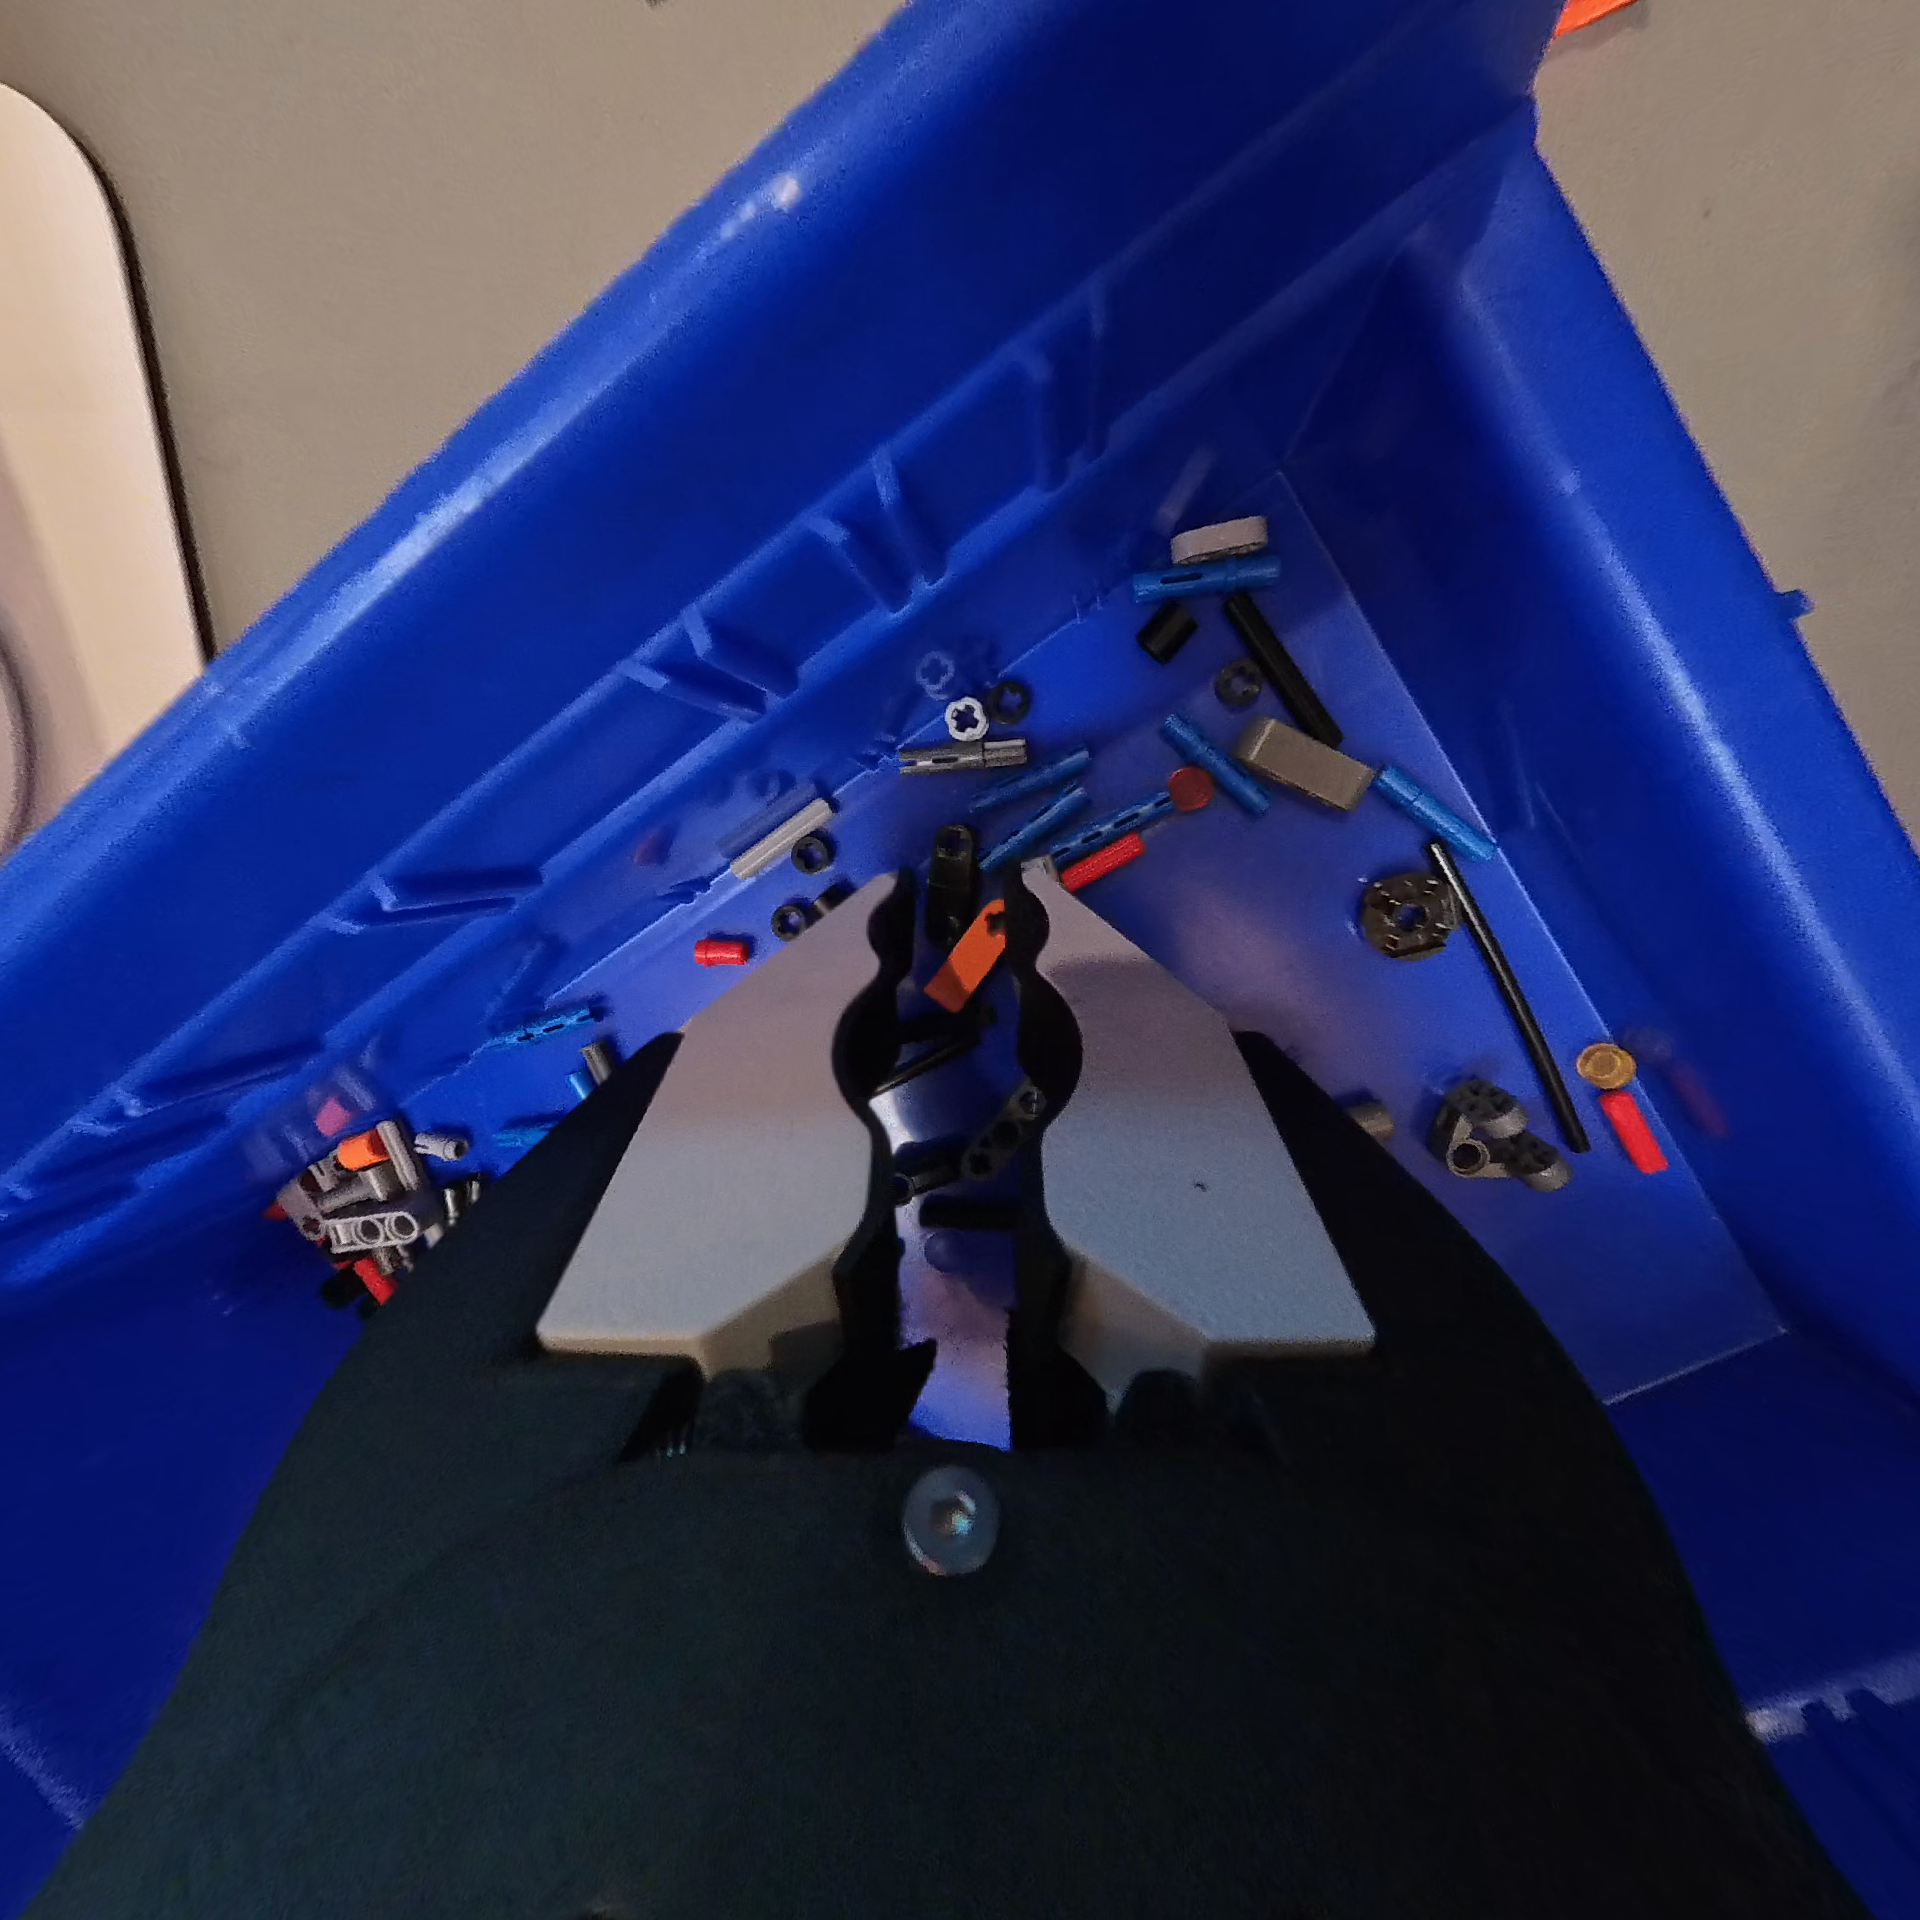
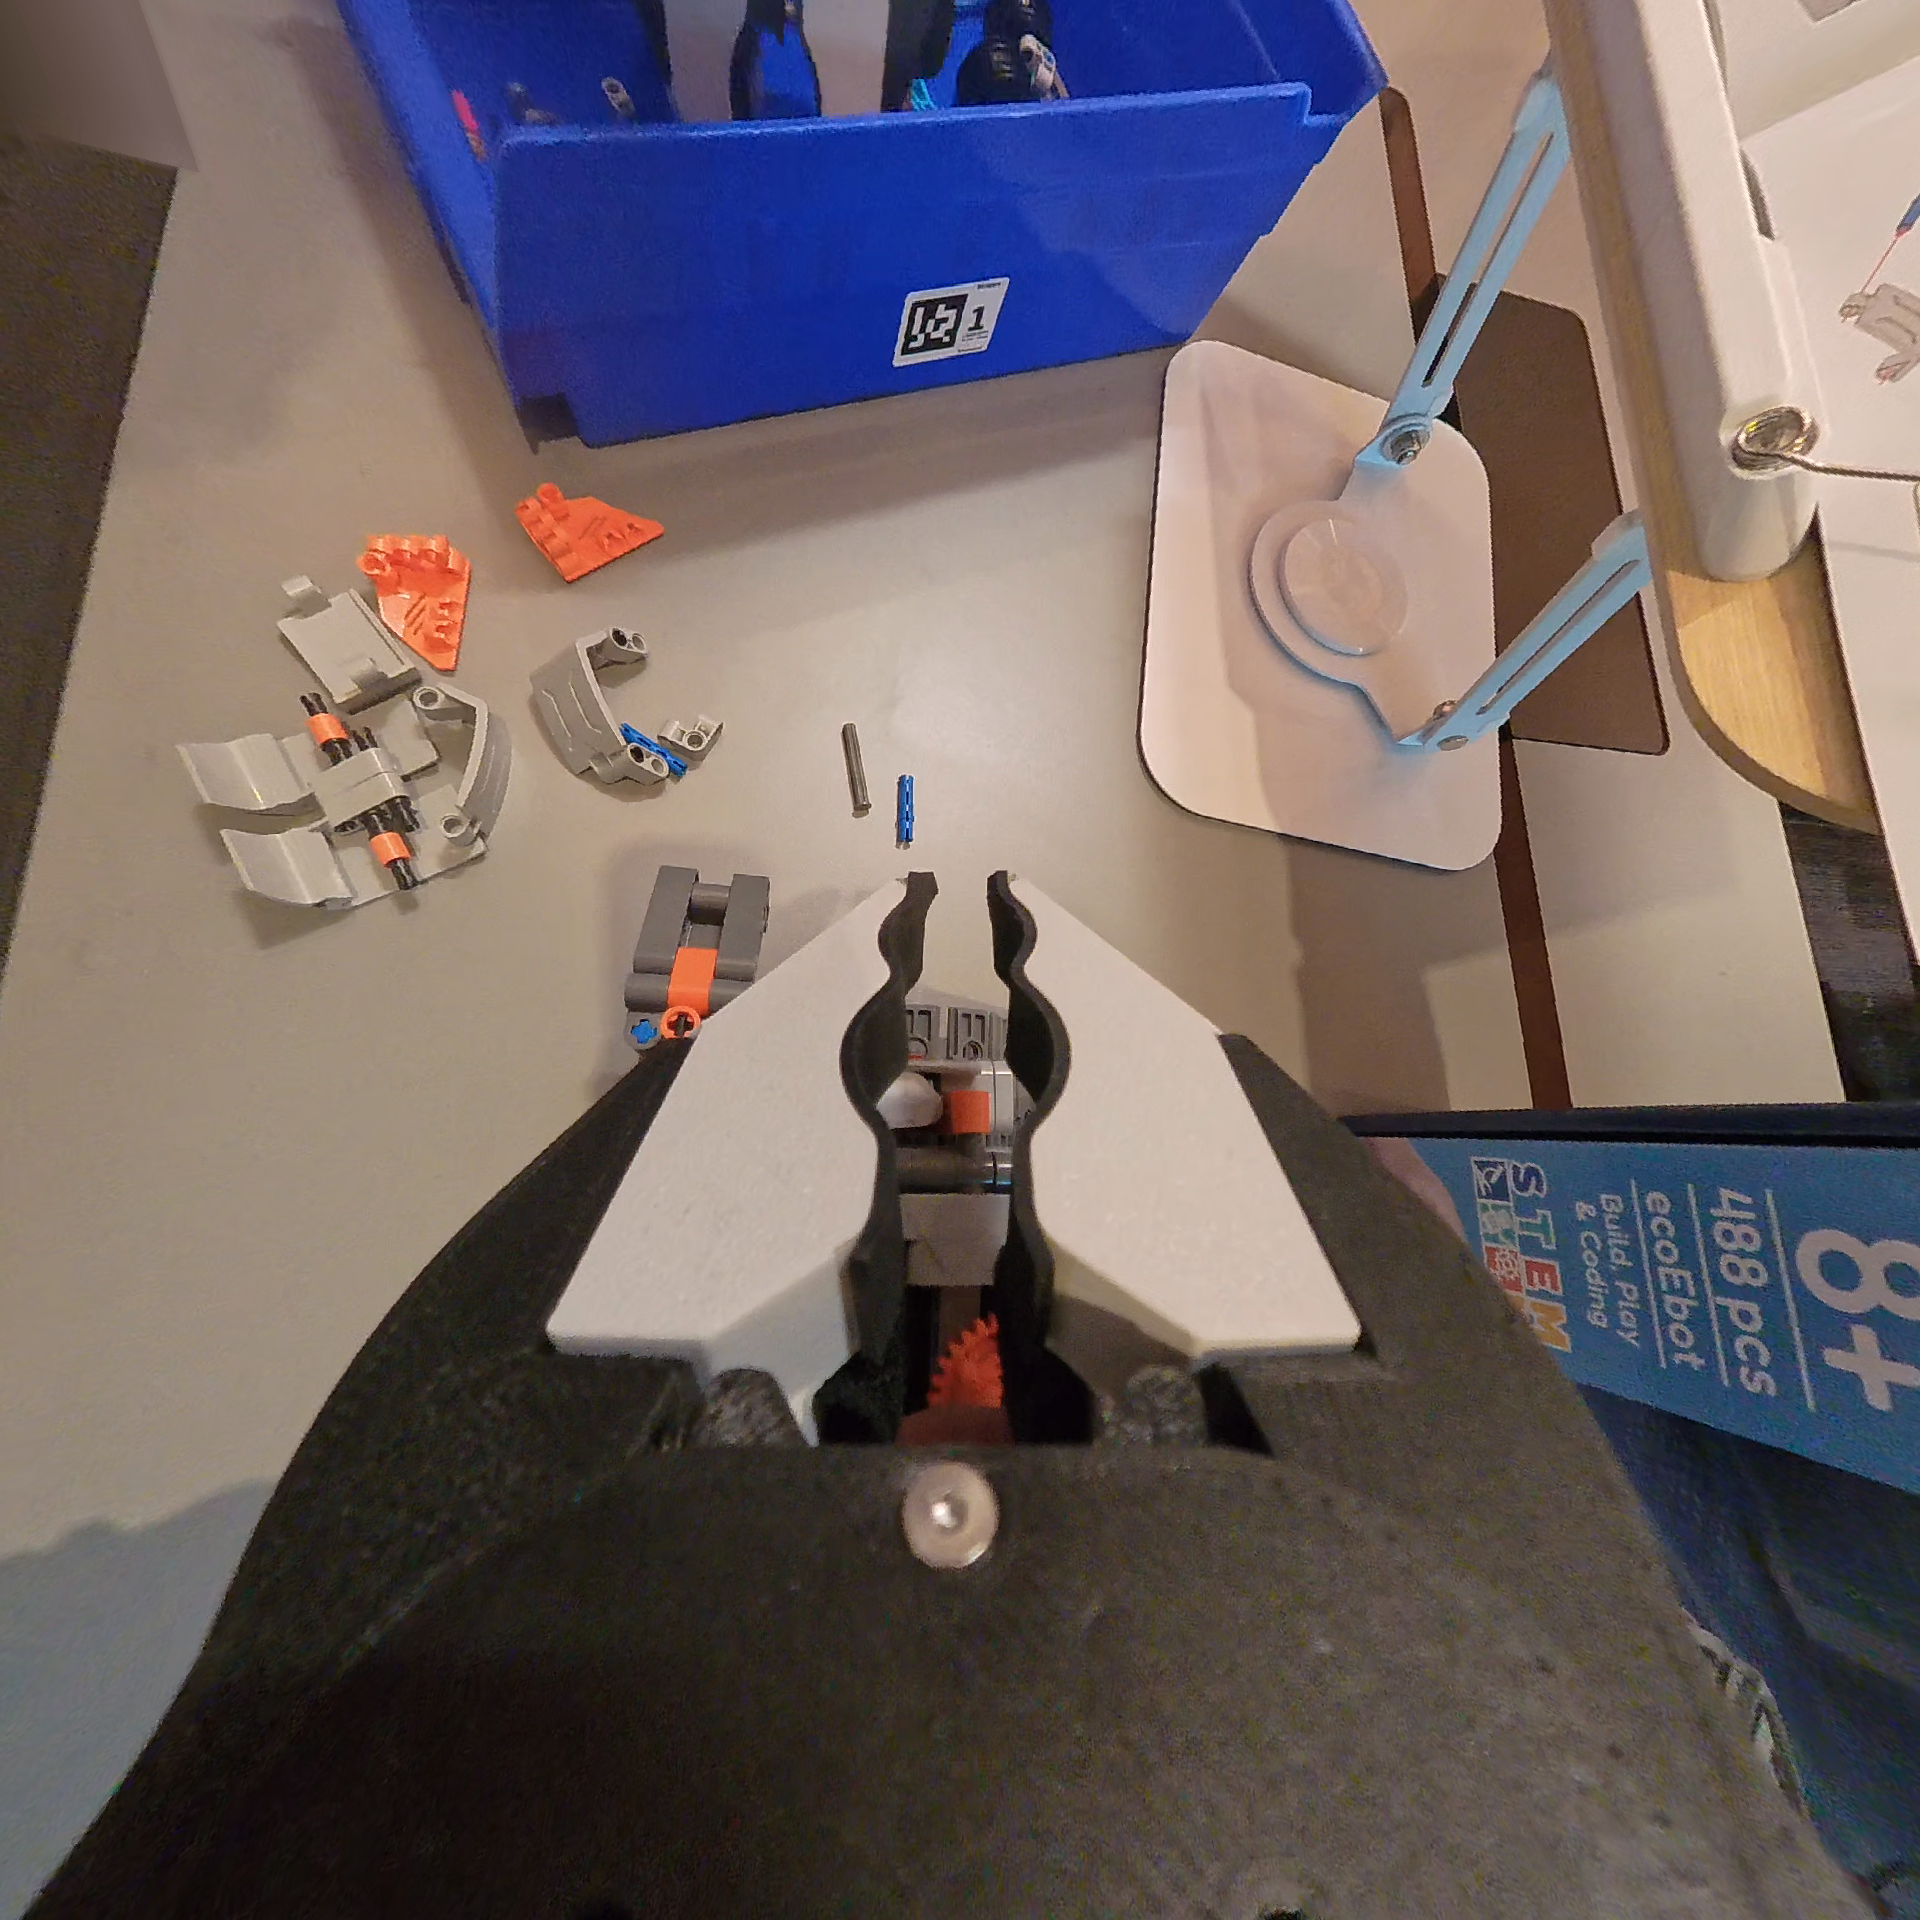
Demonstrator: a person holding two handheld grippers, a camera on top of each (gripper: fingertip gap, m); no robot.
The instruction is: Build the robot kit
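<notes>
1. Orange piece (image 1: 971, 961): it sits right between the tips of my left gripper (image 1: 961, 894). My left jaws look nearly pressed together and seem to pinch it by its two flat sides.
2. I think it is tiny, light and hard. It could slip or twist, so a hold on the flat sides seems best.
3. My left jaws reach down into the blue bin (image 1: 1143, 312). Little parts lie on the floor all around the tips.
   - A black bent beam (image 1: 997, 1132) lies under my jaws.
   - A red pin (image 1: 1101, 860) is just to the right of the tips.
   - A grey block (image 1: 1304, 764) and a long black rod (image 1: 1507, 997) lie farther right.
4. My right gripper (image 2: 953, 883) hugs a grey build (image 2: 951, 1122) deep between its jaws. The tips stay a little apart, but the jaws press on the build's sides.
5. That build is made of snapped-together bricks with orange bits. I think it is stiff but could pop apart if squeezed hard.
6. A blue pin (image 2: 905, 810) and a dark grey rod (image 2: 854, 769) lie on the table (image 2: 935, 623), just ahead of my right tips.
7. A grey and orange block (image 2: 698, 956) lies just left of my right jaws. A heap of grey curved pieces (image 2: 343, 790) lies farther left.
8. A blue box (image 2: 1662, 1299) is close on the right.
</notes>
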